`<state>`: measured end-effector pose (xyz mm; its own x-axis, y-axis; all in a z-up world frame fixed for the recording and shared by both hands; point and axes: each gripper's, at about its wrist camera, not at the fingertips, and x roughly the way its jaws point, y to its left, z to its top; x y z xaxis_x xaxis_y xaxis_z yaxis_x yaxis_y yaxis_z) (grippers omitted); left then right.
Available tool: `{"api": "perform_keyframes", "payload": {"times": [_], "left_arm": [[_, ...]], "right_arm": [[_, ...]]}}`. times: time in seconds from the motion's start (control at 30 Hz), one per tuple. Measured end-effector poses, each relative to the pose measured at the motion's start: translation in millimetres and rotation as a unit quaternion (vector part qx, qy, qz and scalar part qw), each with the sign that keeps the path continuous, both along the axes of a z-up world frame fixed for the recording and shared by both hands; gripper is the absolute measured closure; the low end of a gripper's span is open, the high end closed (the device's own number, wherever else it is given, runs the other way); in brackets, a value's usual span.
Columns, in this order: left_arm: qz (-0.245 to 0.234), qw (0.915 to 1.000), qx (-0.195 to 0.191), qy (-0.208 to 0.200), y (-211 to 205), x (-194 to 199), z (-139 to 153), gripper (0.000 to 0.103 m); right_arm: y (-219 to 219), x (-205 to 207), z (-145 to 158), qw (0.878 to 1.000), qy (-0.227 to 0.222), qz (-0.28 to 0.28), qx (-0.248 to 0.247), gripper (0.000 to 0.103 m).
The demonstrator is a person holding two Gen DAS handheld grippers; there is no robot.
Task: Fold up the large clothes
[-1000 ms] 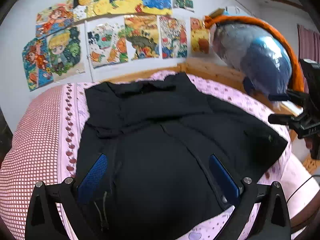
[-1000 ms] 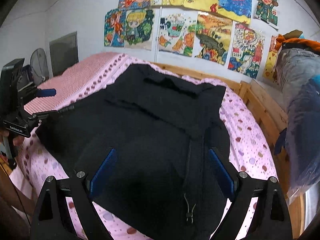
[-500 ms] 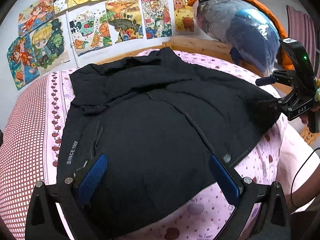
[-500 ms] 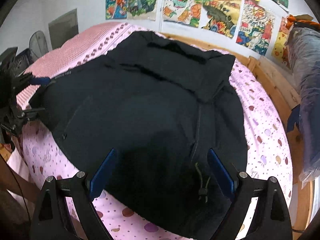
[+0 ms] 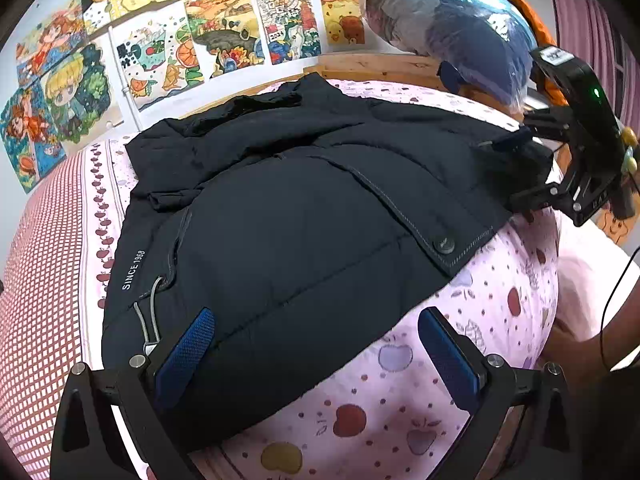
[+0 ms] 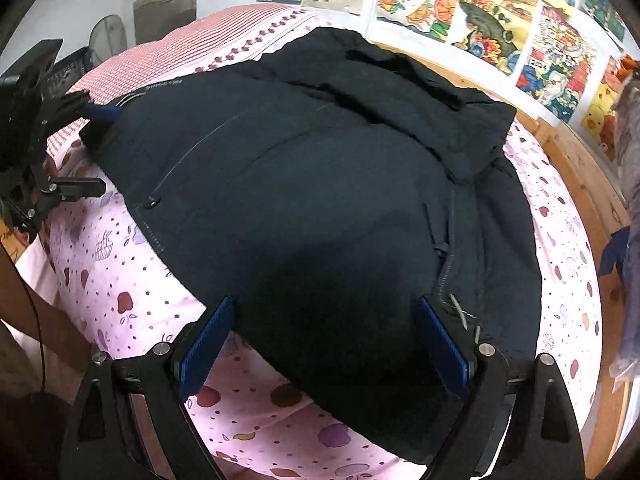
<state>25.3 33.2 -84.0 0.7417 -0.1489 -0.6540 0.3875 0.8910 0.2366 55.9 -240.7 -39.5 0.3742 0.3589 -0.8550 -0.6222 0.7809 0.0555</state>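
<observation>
The black jacket [image 5: 304,216] lies spread over the pink fruit-print bedsheet [image 5: 400,412], hem toward the near edge of the bed and collar toward the far wall with its drawings [image 5: 224,36]. The left gripper [image 5: 316,354] stands wide apart over the near hem, its left pad above the dark cloth beside the drawstring [image 5: 146,320] and its right pad over bare sheet; nothing is pinched. The right gripper [image 6: 322,346] is just as wide, both pads framing the near hem on the jacket's right part, and it holds nothing either. In the left wrist view the right gripper shows at the far right, at the jacket's right corner close to the wooden bed frame [image 5: 372,68] and the bagged bedding [image 5: 452,28]. From here the likely step is to take the hem at two spots and carry it toward the collar. The padding is thick, so a shallow bite may catch only the top layer and let the under layer drag behind, leaving a crooked fold. The left gripper could close on the drawstring alone, since the cord lies right by its left pad, or gather the sheet with the hem, as one pad hangs over sheet. Uneven grips would skew the jacket on the smooth sheet.
</observation>
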Motion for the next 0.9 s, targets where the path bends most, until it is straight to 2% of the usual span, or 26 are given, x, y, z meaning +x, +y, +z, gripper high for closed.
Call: {"api": "perform_keyframes", "payload": {"times": [0.1, 0.3, 0.5, 0.67, 0.9], "left_arm": [[-0.002, 0.9999, 0.011, 0.006, -1, -3, -5, 0.000], [0.002, 0.9983, 0.058, -0.006, -5, -7, -15, 0.000], [0.011, 0.9954, 0.094, -0.014, -4, -10, -25, 0.000], [0.038, 0.9936, 0.104, -0.023, 1, -9, -28, 0.000], [0.050, 0.9875, 0.140, -0.054, -3, -14, -36, 0.000]], "right_arm": [[2, -2, -1, 1.000, 0.004, 0.007, -0.002, 0.014], [4, -7, -6, 1.000, 0.004, 0.025, -0.018, 0.014], [10, -18, -11, 0.997, -0.020, 0.050, -0.052, 0.014], [14, -22, -12, 0.996, -0.033, 0.052, -0.072, 0.014], [19, -31, -14, 0.989, -0.069, 0.055, -0.119, 0.014]]}}
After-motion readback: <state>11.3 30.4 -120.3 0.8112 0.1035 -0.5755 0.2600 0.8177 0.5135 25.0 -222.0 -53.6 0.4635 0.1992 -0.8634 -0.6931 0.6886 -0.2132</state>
